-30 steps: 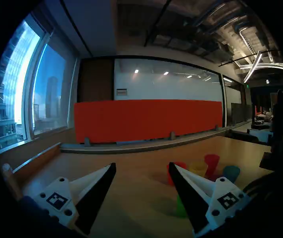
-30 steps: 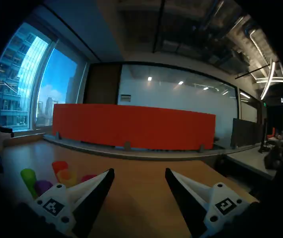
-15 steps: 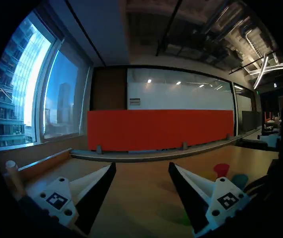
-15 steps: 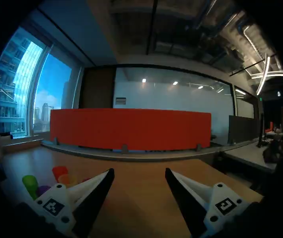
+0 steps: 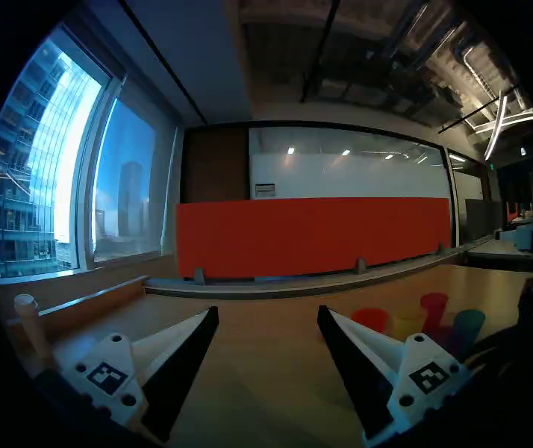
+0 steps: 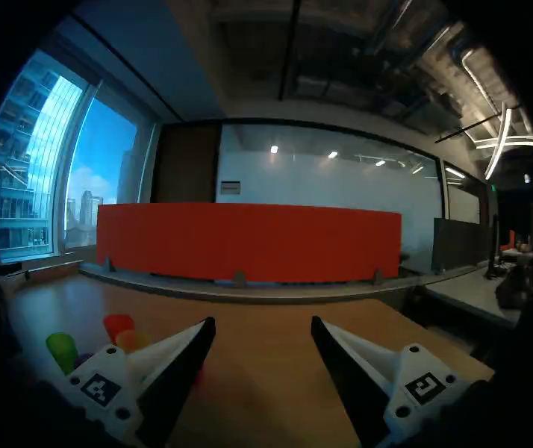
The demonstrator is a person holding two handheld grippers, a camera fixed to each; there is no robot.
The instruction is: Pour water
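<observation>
Dim office, and a long wooden table (image 5: 266, 388) runs out to a red-orange divider panel (image 5: 311, 235). The left gripper (image 5: 267, 309) hangs over the wood with its fingers spread wide and nothing between them. The cluster of coloured plastic cups (image 5: 408, 322) stands far right, just past its right finger. The right gripper (image 6: 263, 319) is spread and empty too, with the cups near left, partly behind its finger. There may be five or six cups, but it's too dim to count.

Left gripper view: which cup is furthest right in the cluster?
The teal cup, just right of the pink-red cup; the yellow cup and orange-red cup sit further left.
</observation>
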